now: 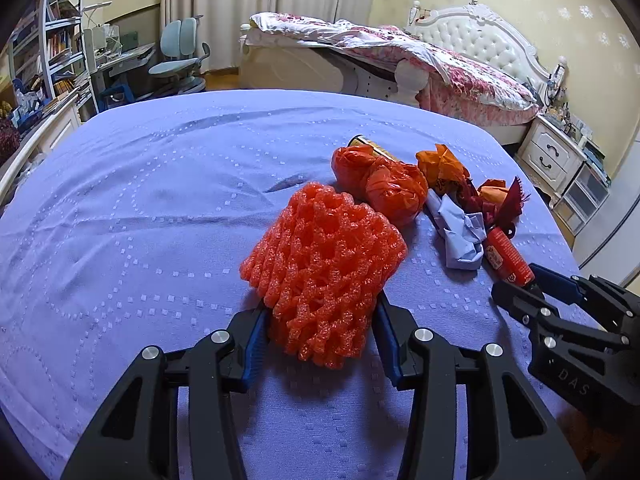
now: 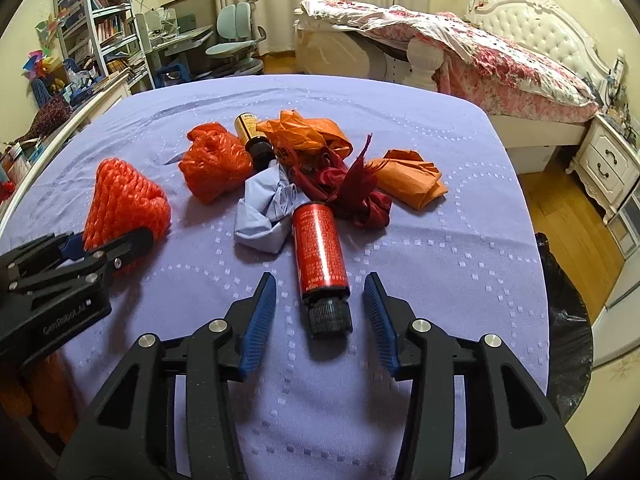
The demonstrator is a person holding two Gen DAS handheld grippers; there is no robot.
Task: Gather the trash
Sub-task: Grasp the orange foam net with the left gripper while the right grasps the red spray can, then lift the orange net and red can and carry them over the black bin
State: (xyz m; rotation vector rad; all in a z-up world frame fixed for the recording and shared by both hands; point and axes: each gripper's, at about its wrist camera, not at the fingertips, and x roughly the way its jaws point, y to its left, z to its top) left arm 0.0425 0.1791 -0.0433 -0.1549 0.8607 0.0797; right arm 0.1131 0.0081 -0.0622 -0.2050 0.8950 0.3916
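Observation:
Trash lies on a purple-covered table (image 1: pixel 140 208). My left gripper (image 1: pixel 320 320) has its jaws on either side of an orange foam fruit net (image 1: pixel 324 264) and touching its sides. The net also shows in the right wrist view (image 2: pixel 124 204). My right gripper (image 2: pixel 320 300) is open, its jaws on either side of a red bottle's (image 2: pixel 318 248) black cap, apart from it. The red bottle shows in the left wrist view (image 1: pixel 508 256). Behind lie an orange plastic bag (image 2: pixel 214 166), a crumpled blue paper (image 2: pixel 264 212), a dark bottle (image 2: pixel 254 136), orange wrappers (image 2: pixel 408 178) and dark red cloth (image 2: pixel 360 192).
A black trash bag (image 2: pixel 564 320) hangs at the table's right edge. A bed (image 1: pixel 440 64), a nightstand (image 1: pixel 552 152), a desk chair (image 1: pixel 180 56) and bookshelves (image 1: pixel 52 44) stand beyond the table.

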